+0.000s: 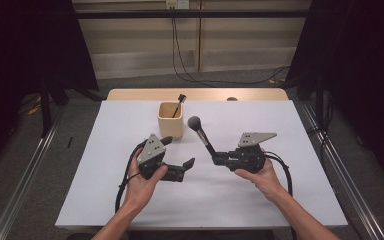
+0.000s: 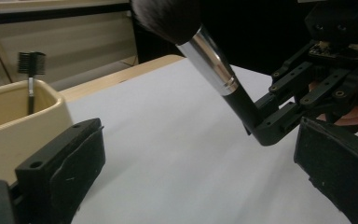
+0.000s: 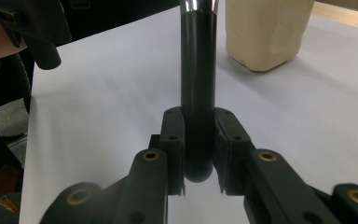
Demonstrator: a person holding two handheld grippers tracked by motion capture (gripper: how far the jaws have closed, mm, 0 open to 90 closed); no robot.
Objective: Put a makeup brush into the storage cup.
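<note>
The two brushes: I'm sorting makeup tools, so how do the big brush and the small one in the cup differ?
The powder brush has a round, fluffy head; the comb brush has a small, flat, toothed one. The powder brush is clamped in the right gripper, slanting above the table; the comb brush stands in the beige cup. Both have dark handles.

A: Brush?
B: Makeup brush [image 1: 203, 134], center of frame, just right of cup. Black handle, silver ferrule, dark fluffy head. Tilted, head toward upper left, off the table.
A: Handle end?
B: Lower right, clamped.
</note>
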